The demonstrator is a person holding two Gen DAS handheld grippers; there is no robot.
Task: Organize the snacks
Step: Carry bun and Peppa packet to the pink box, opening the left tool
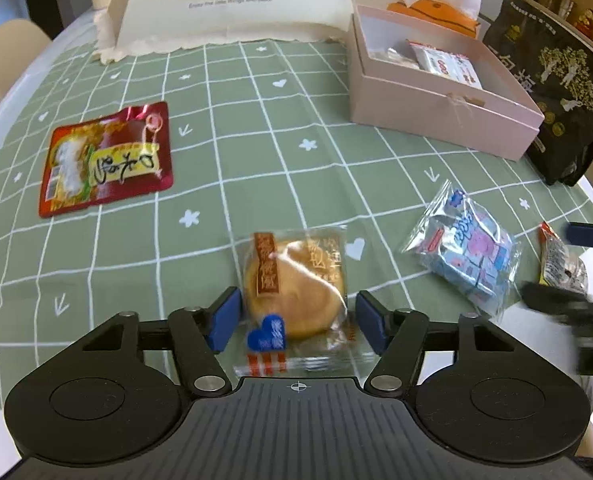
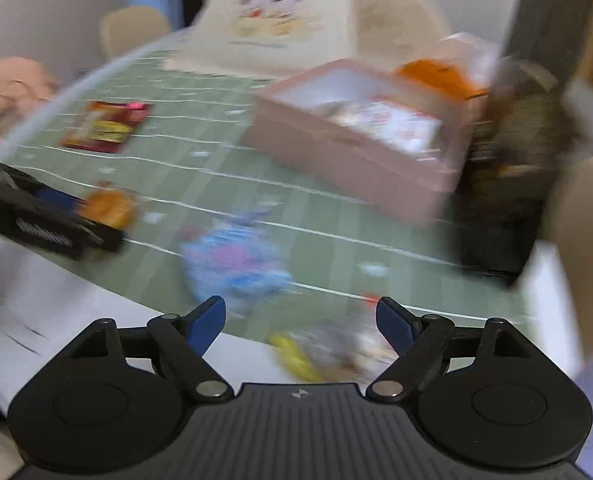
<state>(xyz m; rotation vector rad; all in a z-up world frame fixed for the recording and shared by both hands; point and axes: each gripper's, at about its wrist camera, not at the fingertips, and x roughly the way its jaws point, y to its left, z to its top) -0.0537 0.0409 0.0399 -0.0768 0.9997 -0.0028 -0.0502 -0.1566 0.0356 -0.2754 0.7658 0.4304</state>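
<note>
Left claw (image 1: pixel 298 320) straddles pastry (image 1: pixel 296 288) (agape).

Cream bag (image 1: pixel 232 4): small line under the cartoon reads "Enjoy the little things everyday."
Red snack pouch (image 1: pixel 106 158): large Chinese brush characters on yellow.
Black bag (image 1: pixel 552 92): pale Chinese characters.

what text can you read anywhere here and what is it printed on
"Enjoy the little things everyday." on the cream cartoon-printed fabric bag
Yellow Chinese script on the red foil snack packet: too blurred to read
Chinese characters on the clear-wrapped round golden pastry: too blurred to read
Large pale characters on the black printed bag: not legible
Right wrist view: everything motion-blurred
</note>
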